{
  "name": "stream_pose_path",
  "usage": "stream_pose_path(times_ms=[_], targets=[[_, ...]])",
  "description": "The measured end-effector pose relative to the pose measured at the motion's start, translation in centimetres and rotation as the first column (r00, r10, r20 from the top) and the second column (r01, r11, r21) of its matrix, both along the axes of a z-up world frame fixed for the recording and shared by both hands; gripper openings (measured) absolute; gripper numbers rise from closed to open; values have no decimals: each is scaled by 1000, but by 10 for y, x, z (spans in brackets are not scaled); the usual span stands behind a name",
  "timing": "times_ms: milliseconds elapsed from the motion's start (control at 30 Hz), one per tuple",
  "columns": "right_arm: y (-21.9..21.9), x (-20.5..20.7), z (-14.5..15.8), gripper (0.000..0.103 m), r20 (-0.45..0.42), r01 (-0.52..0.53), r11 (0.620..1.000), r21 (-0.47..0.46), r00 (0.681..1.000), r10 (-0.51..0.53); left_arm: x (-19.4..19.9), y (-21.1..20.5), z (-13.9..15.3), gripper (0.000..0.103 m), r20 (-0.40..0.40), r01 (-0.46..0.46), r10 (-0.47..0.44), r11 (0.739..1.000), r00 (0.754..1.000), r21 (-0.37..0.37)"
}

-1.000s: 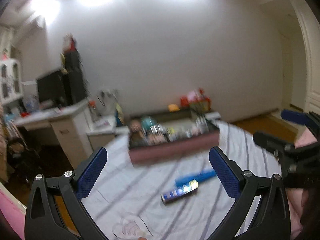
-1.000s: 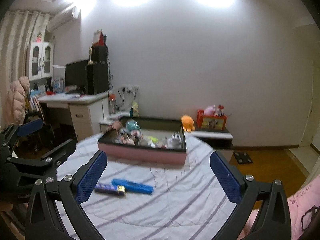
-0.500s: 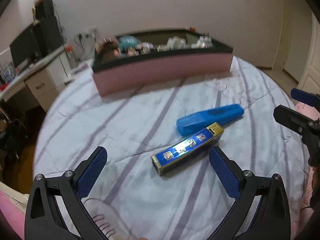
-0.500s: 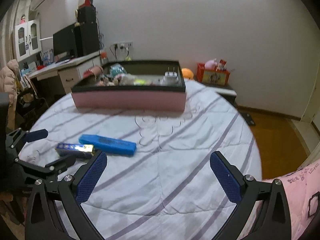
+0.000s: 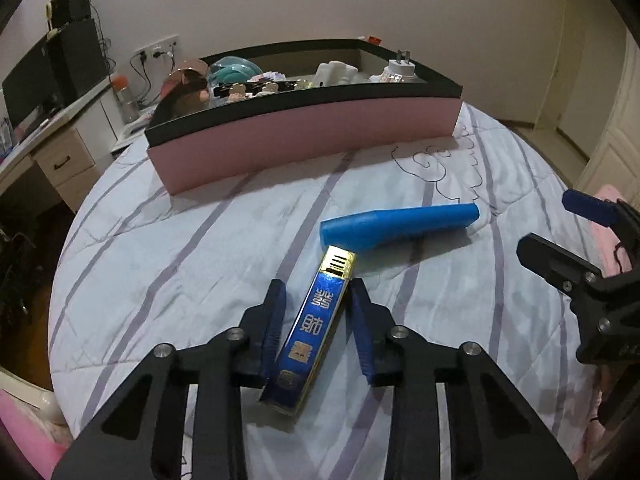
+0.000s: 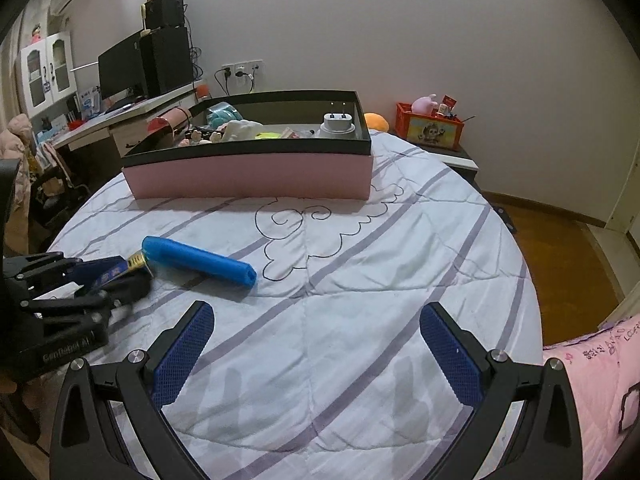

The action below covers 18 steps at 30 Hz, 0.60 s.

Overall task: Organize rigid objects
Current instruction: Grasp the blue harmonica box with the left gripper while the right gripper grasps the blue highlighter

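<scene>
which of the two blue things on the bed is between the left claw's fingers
The flat blue-and-gold box, printed with gold characters. The plain blue plastic case lies beyond it, outside the left claw.
</scene>
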State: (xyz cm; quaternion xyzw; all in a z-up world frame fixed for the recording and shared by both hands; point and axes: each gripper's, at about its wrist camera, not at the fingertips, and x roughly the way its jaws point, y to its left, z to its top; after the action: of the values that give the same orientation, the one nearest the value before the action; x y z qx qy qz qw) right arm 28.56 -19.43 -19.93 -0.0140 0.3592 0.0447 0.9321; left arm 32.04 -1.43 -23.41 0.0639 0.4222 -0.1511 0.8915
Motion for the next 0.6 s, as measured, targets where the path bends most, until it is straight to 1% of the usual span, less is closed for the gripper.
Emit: stream_pose_path(times_ms=[100,267,400,467,533,567,600], targets=[[7,6,1,103,-6,-27,999,-19,1000,27,-6,10,1,22,6,-36,36,999,999,-13],[28,21,-4,103,-39,-119,990,-70,992,116,-14,25,0,20,-3,-80,80,997,997,-12],[55,35,-14,103,-101,-219,964,-149,973,205,-18,35,-1,24,-5,-113,112,993,994,-35],[67,39,-18,103,-109,-269,944,-190,962,252,-20,38,-1,24,-6,-124,124,991,992,-45],[72,43,-19,102,-115,-304,931,-200,951,286,-22,38,-2,24,0,-128,129,991,992,-49],[73,46,-19,100,-113,-318,928,-193,947,301,-22,39,-2,24,1,-127,127,991,992,-49],[73,51,-20,92,-125,-335,927,-171,940,317,-23,39,-2,24,4,-123,123,991,992,-48]])
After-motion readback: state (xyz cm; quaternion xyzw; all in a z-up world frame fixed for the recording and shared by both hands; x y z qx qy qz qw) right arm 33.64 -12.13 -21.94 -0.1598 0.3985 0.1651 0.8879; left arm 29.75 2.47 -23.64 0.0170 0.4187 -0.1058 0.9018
